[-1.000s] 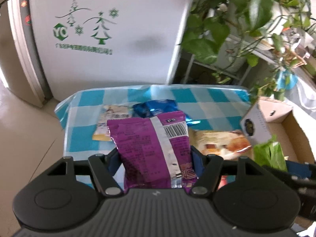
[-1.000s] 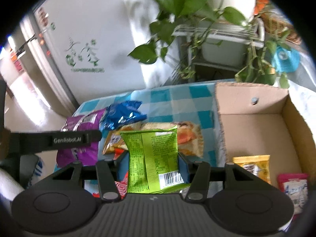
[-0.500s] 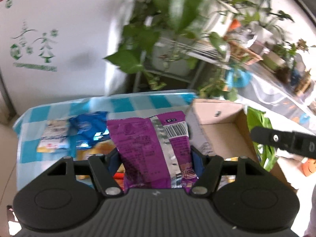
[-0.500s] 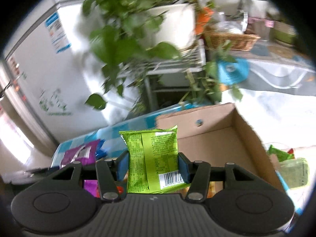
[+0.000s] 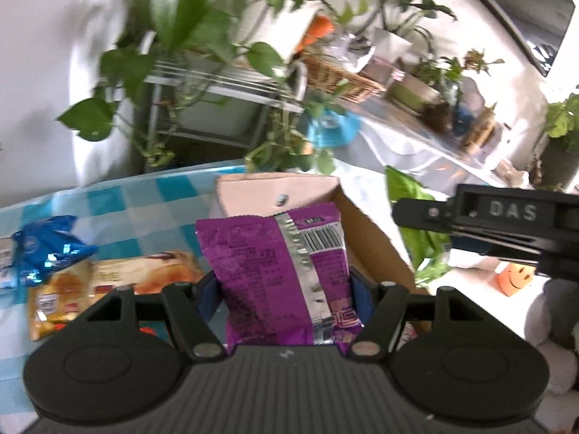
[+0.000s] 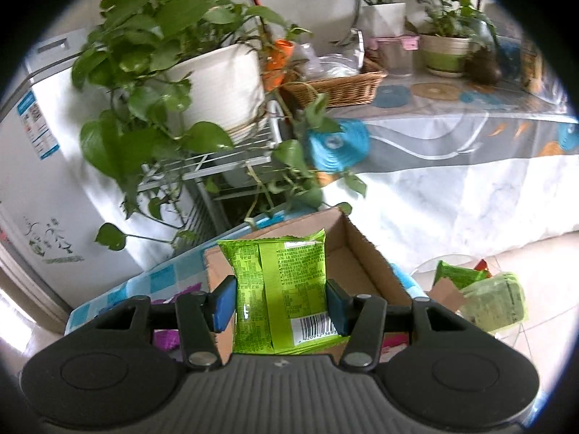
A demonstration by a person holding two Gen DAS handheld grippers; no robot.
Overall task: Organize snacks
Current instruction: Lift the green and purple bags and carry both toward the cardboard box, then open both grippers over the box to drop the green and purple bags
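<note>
Left black plastic two-finger gripper (image 5: 286, 289): ribbed grey housing, round side discs, silver pivot screws, blue finger pads (image 5: 208, 294). Right black plastic two-finger gripper (image 6: 280, 303): same build; its side bar in left view embossed "DAS"

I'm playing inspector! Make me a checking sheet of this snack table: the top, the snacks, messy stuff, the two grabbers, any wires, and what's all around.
Surface: blue-and-white checked tablecloth, partly covered by packets.
Job's things: purple packet and green packet, both held; open cardboard box on the cloth; blue packet and orange-yellow packets lying on the cloth.
Clutter: green packets beside the table, to the right.
Grippers: left gripper shut on purple packet; right gripper shut on green packet.
Cables: nothing seen.
Surroundings: leafy plant in white pot, wire rack, wicker basket, white fridge.
</note>
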